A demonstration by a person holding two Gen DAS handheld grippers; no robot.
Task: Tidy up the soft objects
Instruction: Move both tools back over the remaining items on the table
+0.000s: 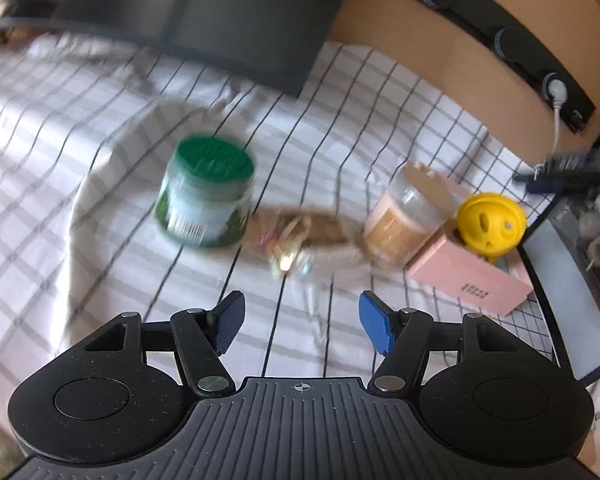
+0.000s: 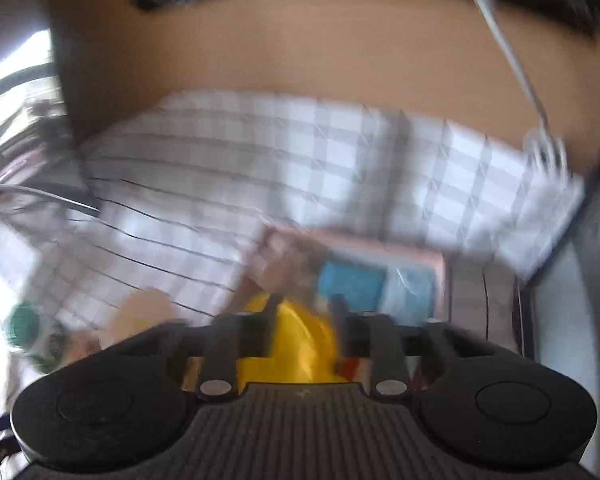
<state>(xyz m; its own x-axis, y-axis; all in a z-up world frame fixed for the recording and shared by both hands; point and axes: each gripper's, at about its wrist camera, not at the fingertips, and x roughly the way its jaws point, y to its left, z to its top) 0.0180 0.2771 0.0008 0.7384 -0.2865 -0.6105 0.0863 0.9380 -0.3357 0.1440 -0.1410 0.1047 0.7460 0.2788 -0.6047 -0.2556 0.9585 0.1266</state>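
In the left wrist view a yellow soft ball (image 1: 492,222) with holes sits in a pink box (image 1: 470,276) at the right. My left gripper (image 1: 300,322) is open and empty above the checked bed sheet (image 1: 80,128), short of a green-lidded jar (image 1: 206,192), a brown wrapped packet (image 1: 300,232) and a clear jar (image 1: 410,220). In the blurred right wrist view my right gripper (image 2: 304,312) has its fingers on both sides of the yellow ball (image 2: 296,344), over the pink box (image 2: 380,256), which holds blue items (image 2: 376,284).
A dark pillow (image 1: 204,12) lies at the head of the bed. A wooden headboard (image 1: 440,36) with a black socket strip (image 1: 512,44) and a white cable (image 2: 508,48) runs behind. A dark-framed wire rack (image 1: 560,220) stands at the right edge.
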